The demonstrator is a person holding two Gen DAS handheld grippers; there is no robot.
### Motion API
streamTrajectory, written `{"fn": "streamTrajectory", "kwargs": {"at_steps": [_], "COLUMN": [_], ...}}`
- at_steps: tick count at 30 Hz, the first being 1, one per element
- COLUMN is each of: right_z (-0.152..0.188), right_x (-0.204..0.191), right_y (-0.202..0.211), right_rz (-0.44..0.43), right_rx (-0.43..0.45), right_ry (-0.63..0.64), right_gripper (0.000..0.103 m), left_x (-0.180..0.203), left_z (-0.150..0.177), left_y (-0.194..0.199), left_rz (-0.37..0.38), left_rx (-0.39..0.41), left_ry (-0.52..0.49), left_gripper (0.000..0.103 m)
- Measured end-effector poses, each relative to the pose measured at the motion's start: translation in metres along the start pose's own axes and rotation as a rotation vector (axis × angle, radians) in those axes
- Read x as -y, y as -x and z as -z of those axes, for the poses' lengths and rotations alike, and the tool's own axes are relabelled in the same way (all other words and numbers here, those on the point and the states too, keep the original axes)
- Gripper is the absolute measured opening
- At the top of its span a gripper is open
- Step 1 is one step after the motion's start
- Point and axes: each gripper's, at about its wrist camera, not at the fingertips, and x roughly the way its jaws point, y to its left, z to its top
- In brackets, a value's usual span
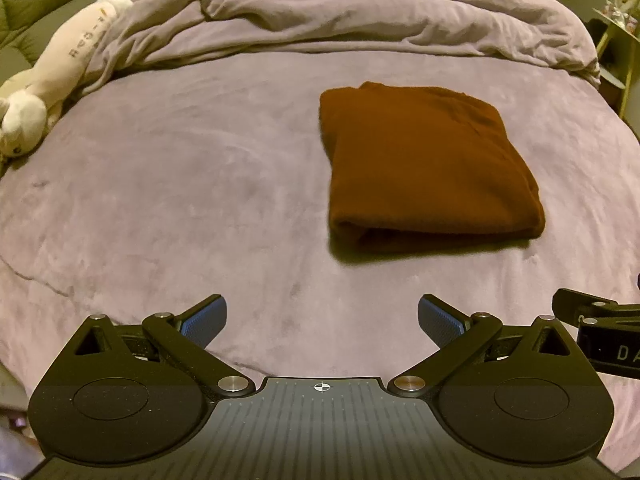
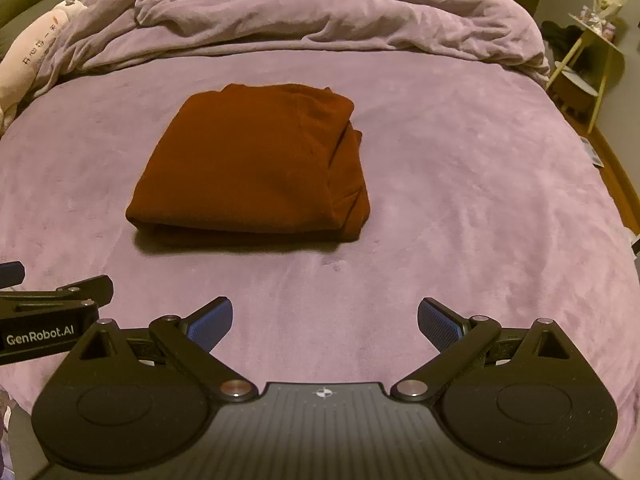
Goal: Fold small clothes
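1. Left wrist view: folded rust-brown garment (image 1: 430, 164) lying right of centre on the lilac bed sheet (image 1: 180, 200), neat rectangle, fold edge toward the camera.
2. Only here, along the left edge: a whole white plush toy (image 1: 52, 80), head down at the frame's edge, body running up toward the rumpled duvet (image 1: 360, 12).
3. Right wrist view: same garment (image 2: 248, 168) now left of centre, with stacked layers showing on its right side, hidden from the other view.
4. Only here, at the right edge: a yellow-legged side table (image 2: 588, 64); plush toy cut down to a sliver at upper left.
5. Left gripper (image 1: 322, 320) low at the bottom of the frame, blue pads (image 1: 204, 322) spread wide, nothing between them, well short of the garment.
6. Right gripper (image 2: 325, 322) likewise low and level, pads (image 2: 440, 324) splayed apart, empty, aimed across the sheet.
7. Each tool peeking into the other's view: right one at the lower right edge, left one at the lower left edge, side by side.
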Motion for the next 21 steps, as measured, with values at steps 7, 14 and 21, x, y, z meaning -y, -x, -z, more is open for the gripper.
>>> {"fn": "streamTrajectory", "kwargs": {"at_steps": [7,14,21], "right_z": [0.0001,0.0008,0.0016], "right_x": [-0.0003,-0.0012,-0.0017], "right_y": [0.0009,0.0010,0.0034], "right_rz": [-0.001,-0.010,-0.015], "right_rx": [0.001,0.001,0.010], "right_ry": [0.003,0.004,0.003], "right_gripper": [0.099,0.099,0.099], "left_x": [0.0007,0.0021,0.0008], "left_z": [0.0029,0.0039,0.0038], "left_y": [-0.0002,-0.0002,0.0004], "left_rz": [0.001,-0.004,-0.002], "left_rx": [-0.005,-0.008,-0.006], "left_ry": [-0.002,-0.004,0.006], "left_gripper": [0.103,0.103,0.103]}}
